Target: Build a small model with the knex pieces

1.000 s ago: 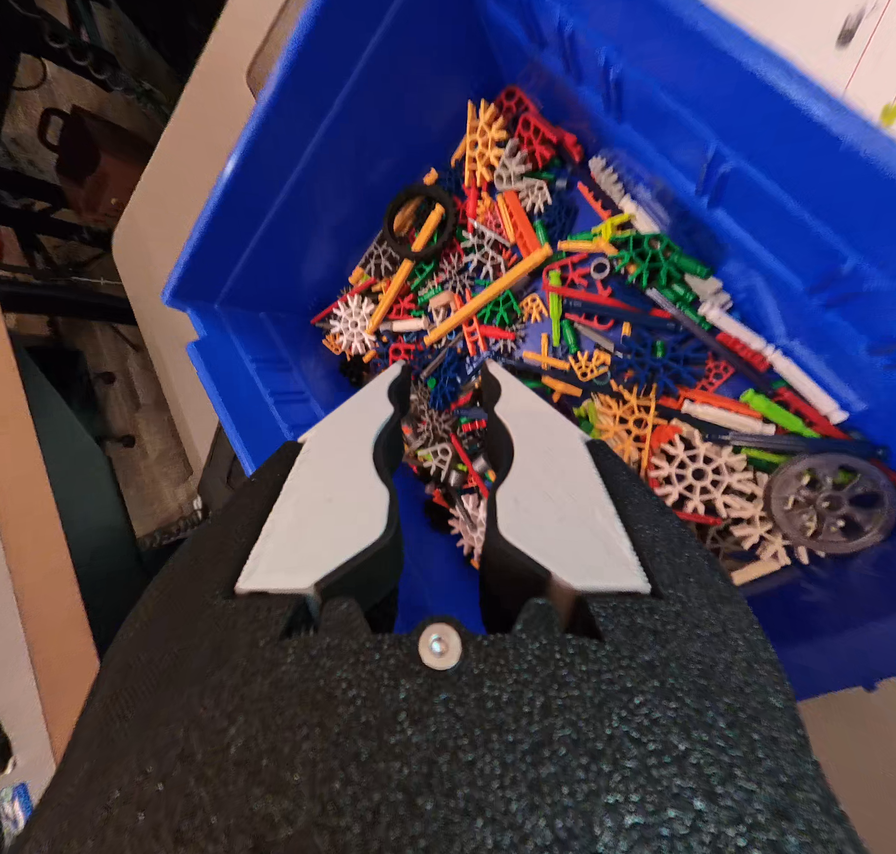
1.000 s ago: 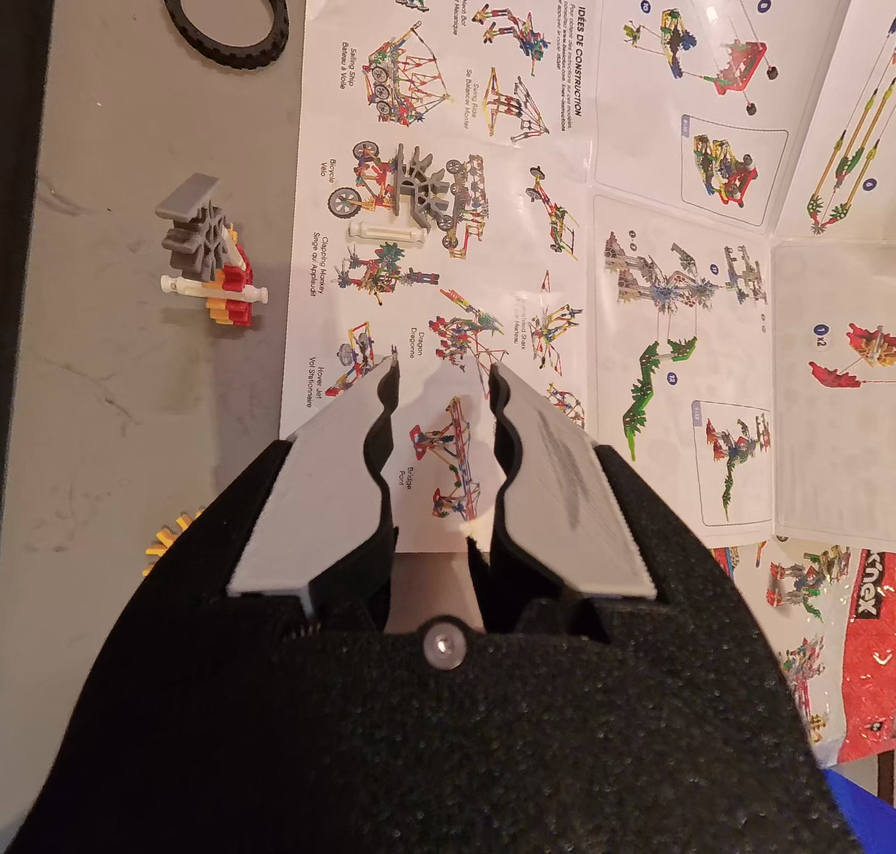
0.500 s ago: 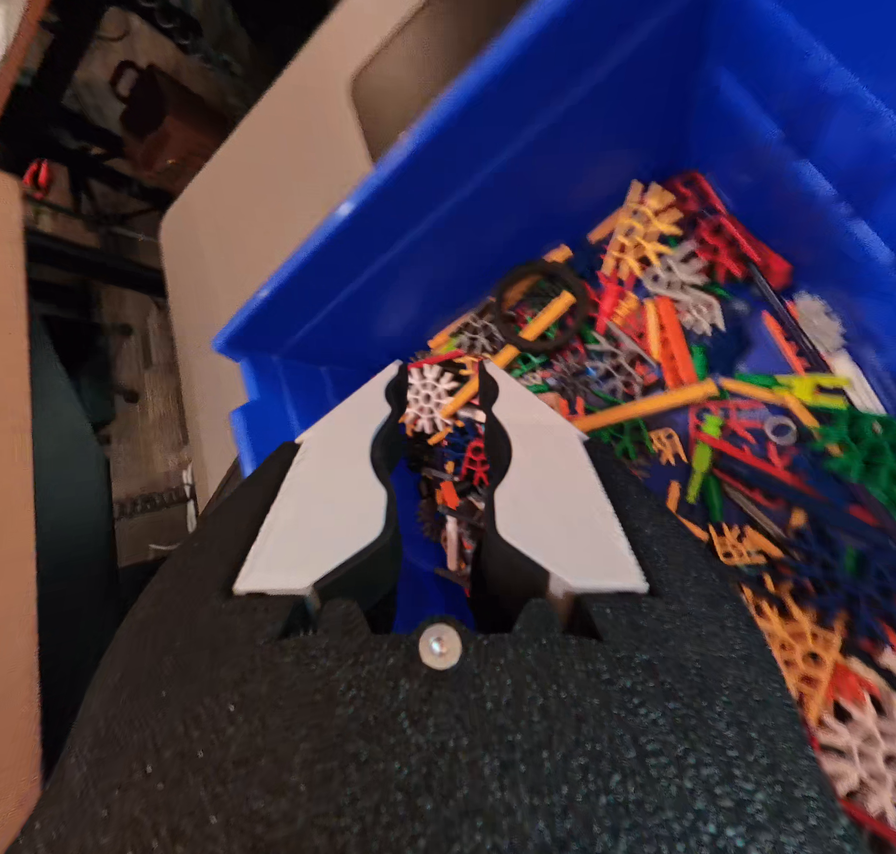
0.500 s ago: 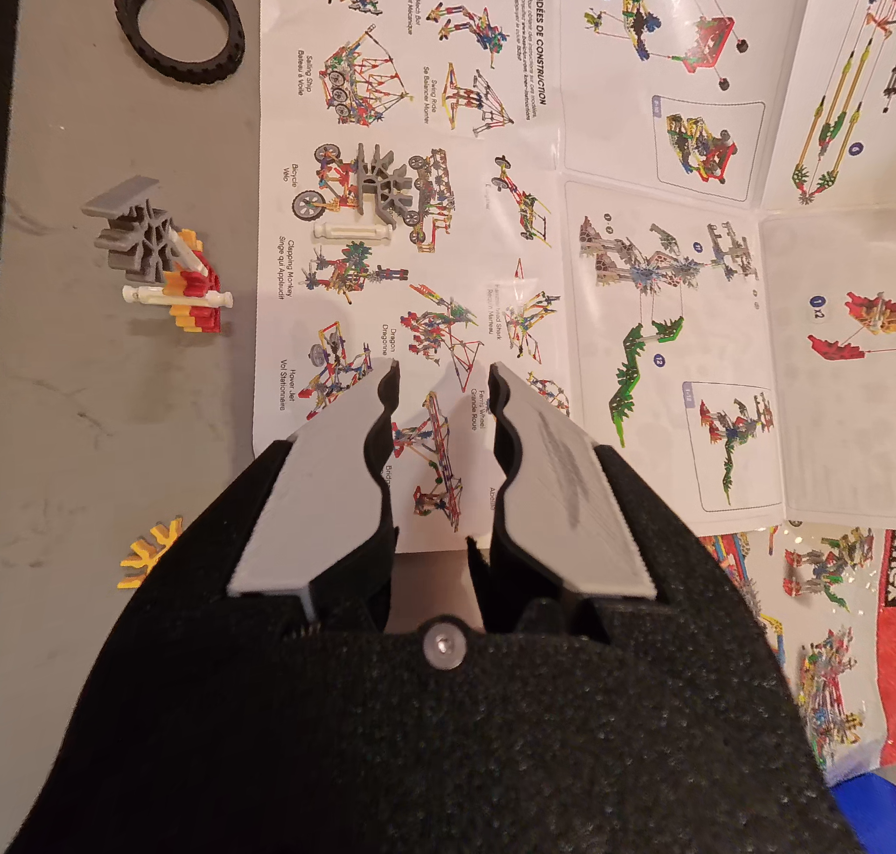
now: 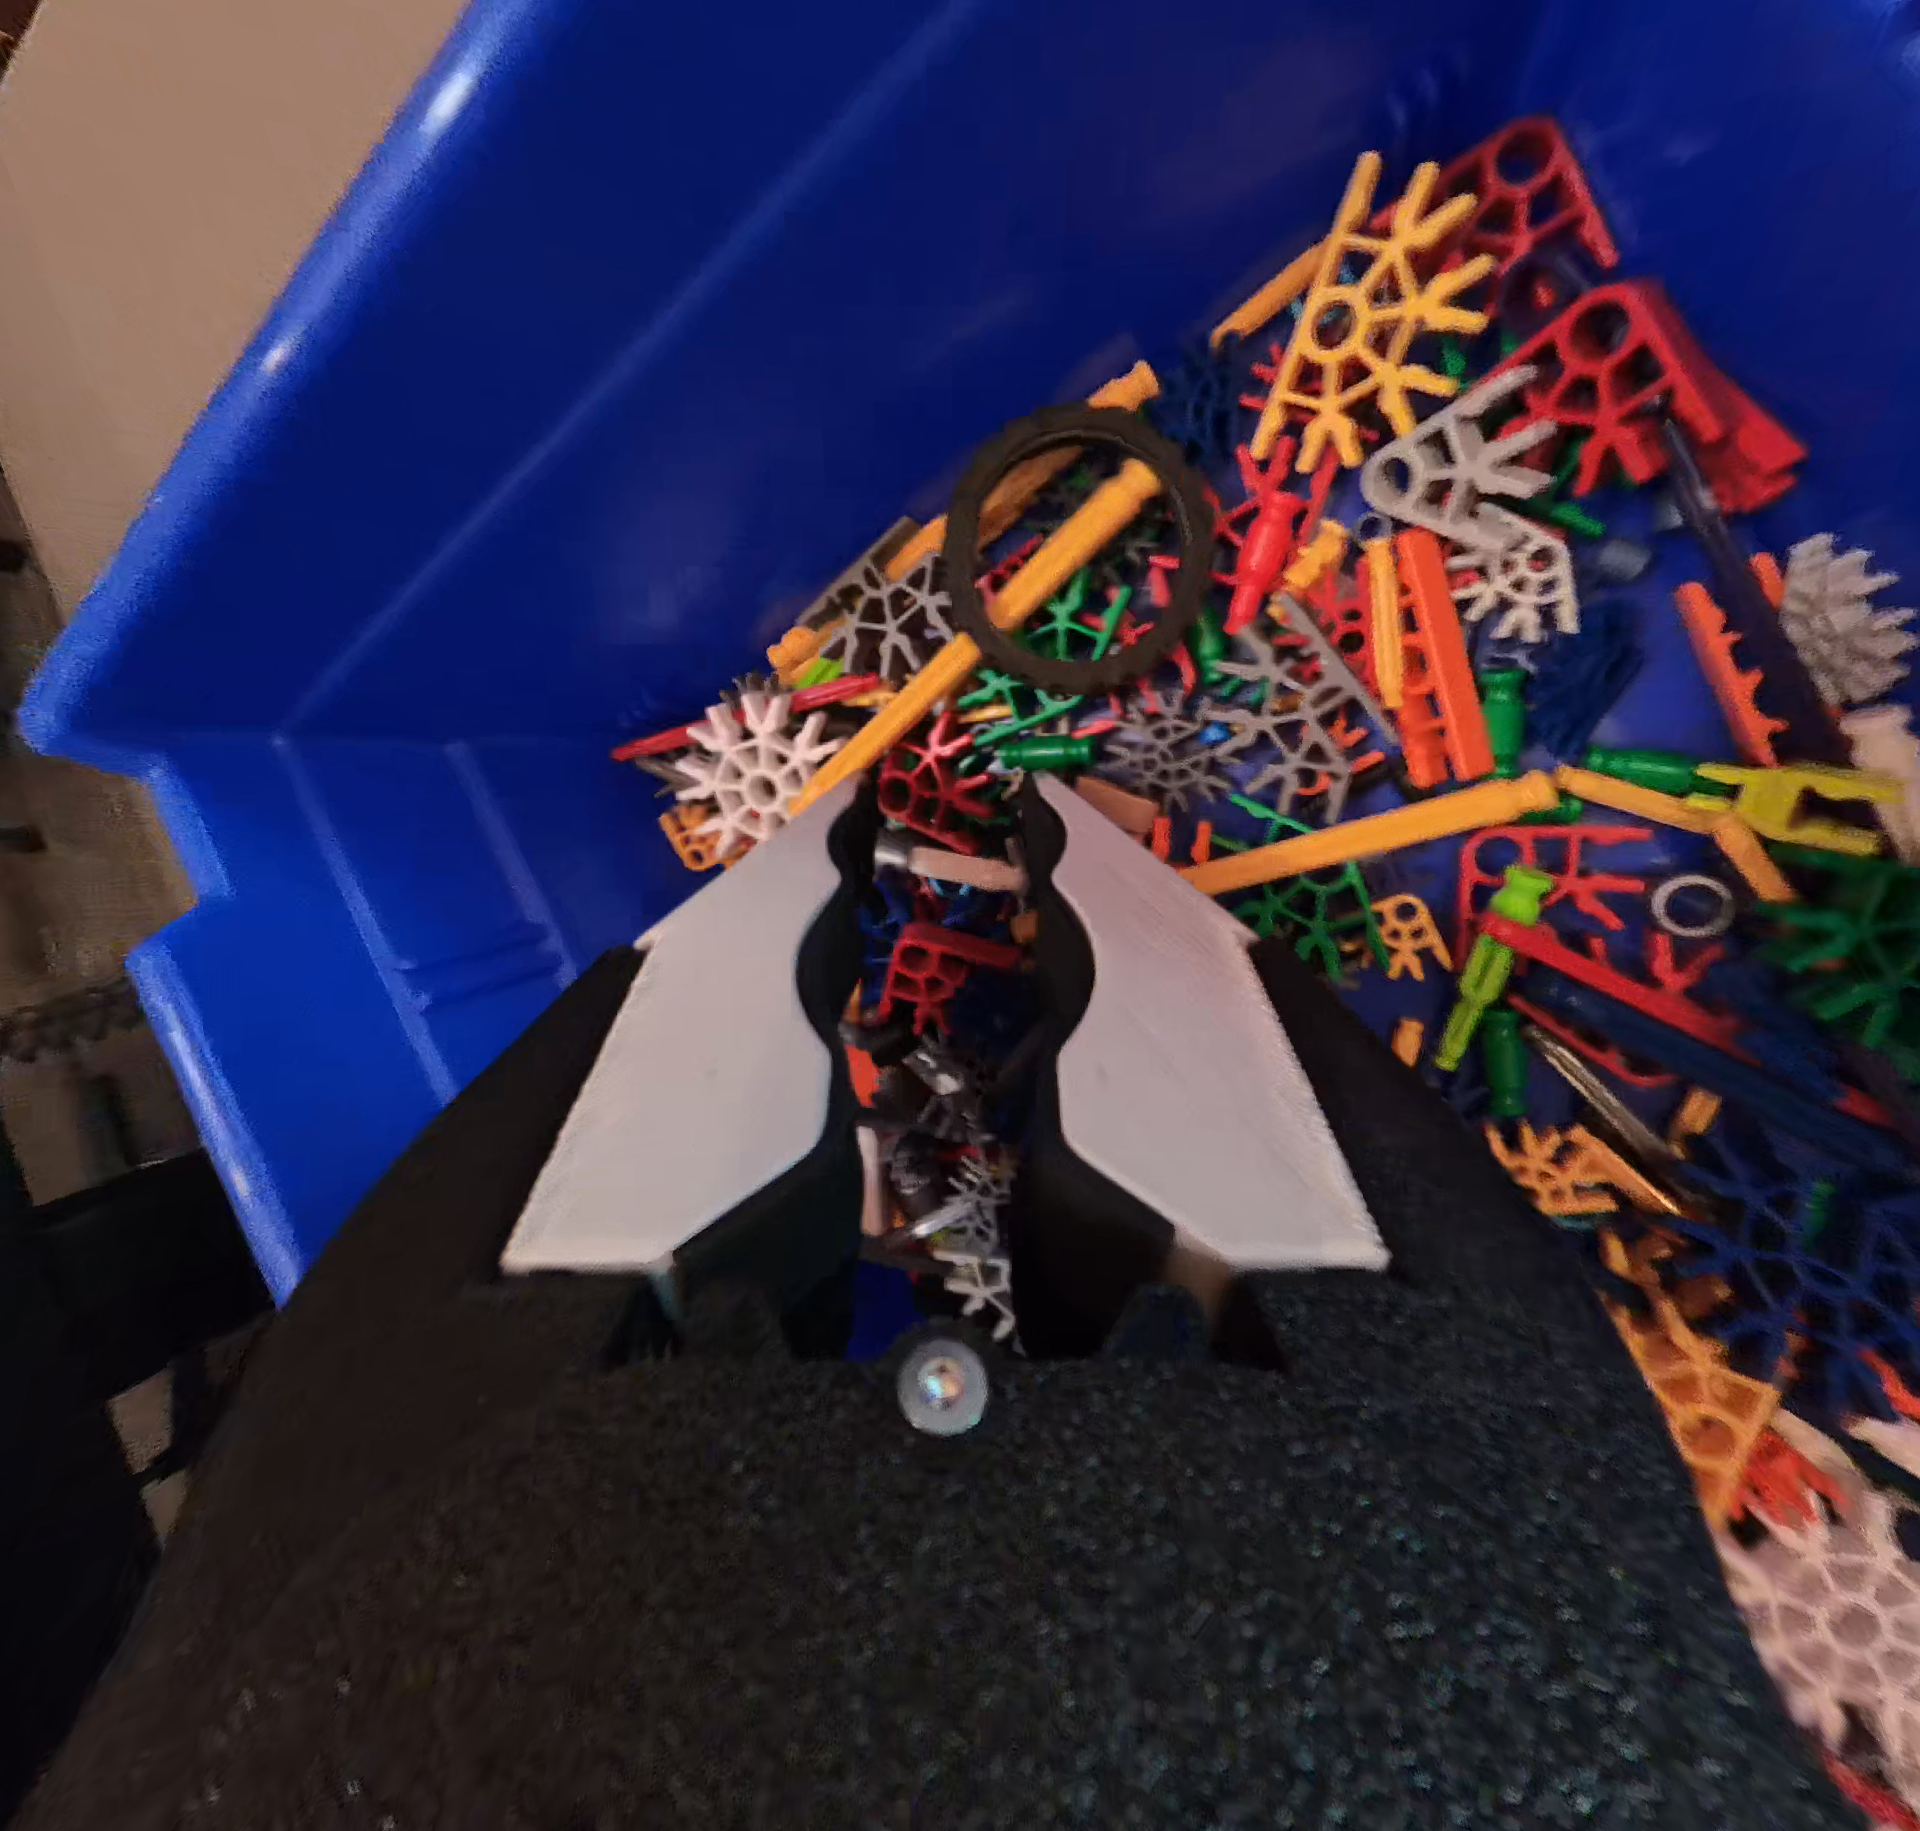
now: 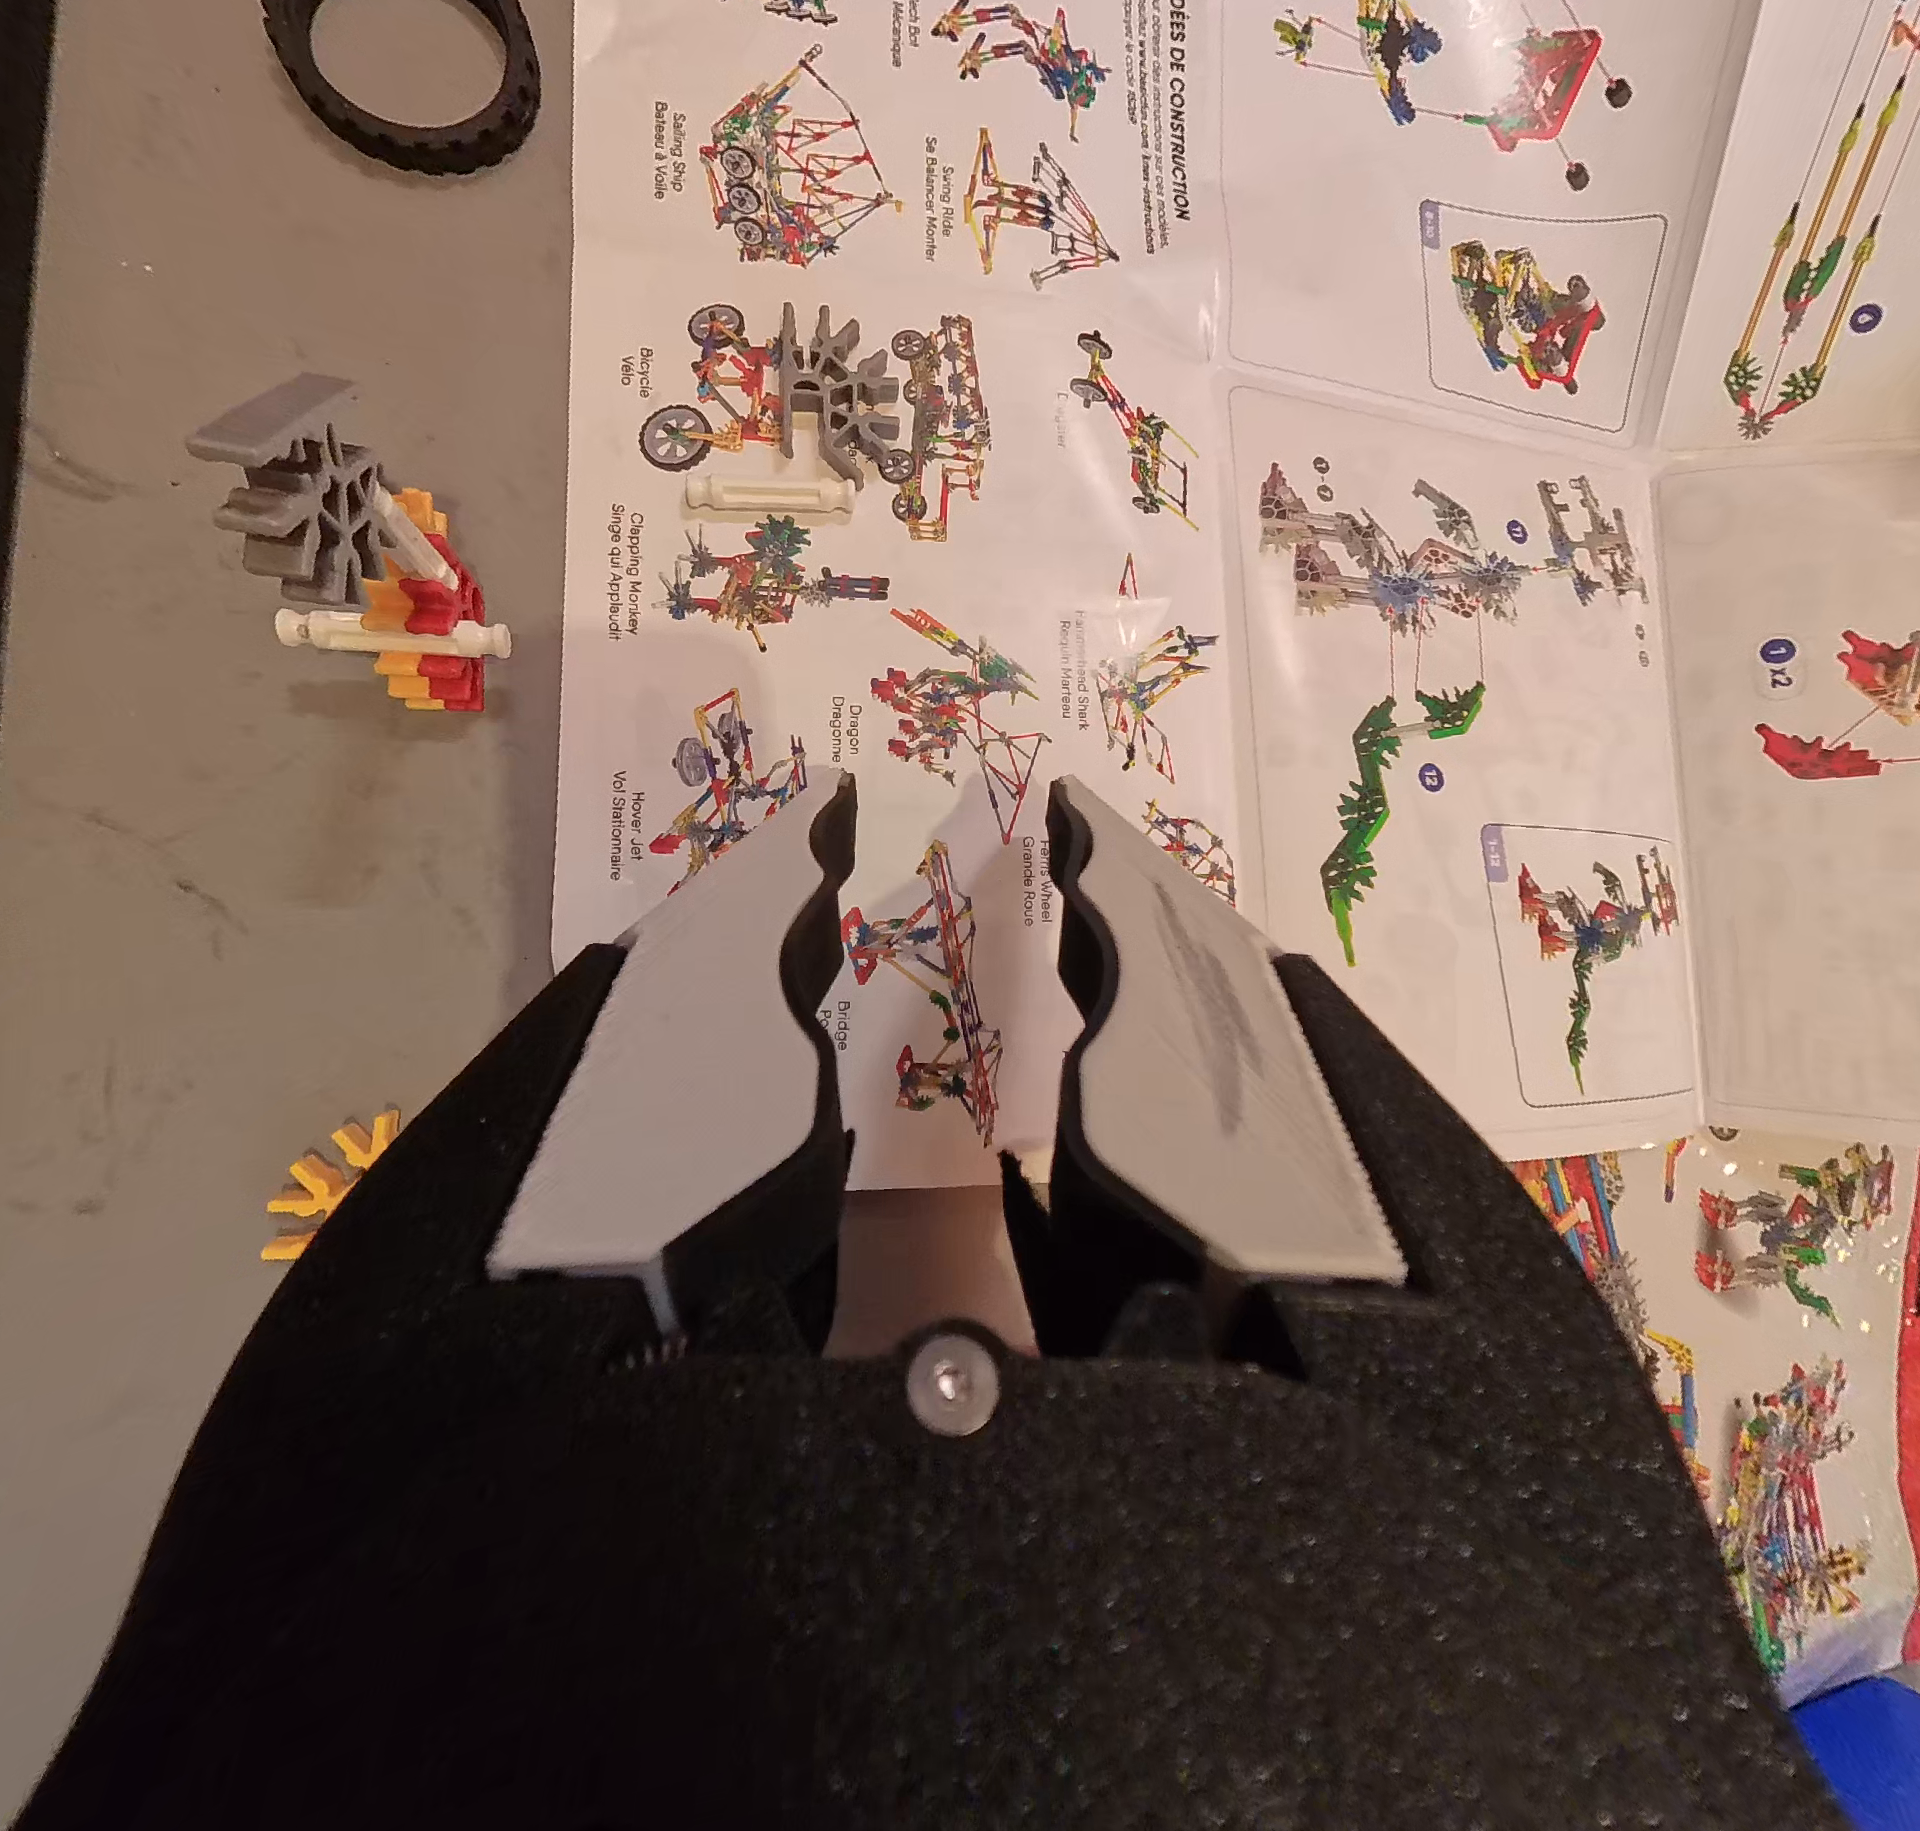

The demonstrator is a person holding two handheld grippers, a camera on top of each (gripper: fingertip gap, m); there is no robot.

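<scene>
Above a blue bin of toy pieces, the left gripper hangs with fingers narrowly parted and empty, a red connector just beyond its tips. Off to the side, the right gripper hovers parted and empty over an instruction sheet; a clean pick likely means straddling one piece only.

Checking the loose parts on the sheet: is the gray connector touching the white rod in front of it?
Cannot tell. In the right wrist view the gray connector and white rod lie adjacent, with no plain gap or contact.

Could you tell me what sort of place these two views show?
Probably a hobby or workshop table set up for toy construction: a blue bin heaped with colourful rods and connectors, an unfolded instruction sheet on a grey tabletop, and a small part-built assembly.
</scene>
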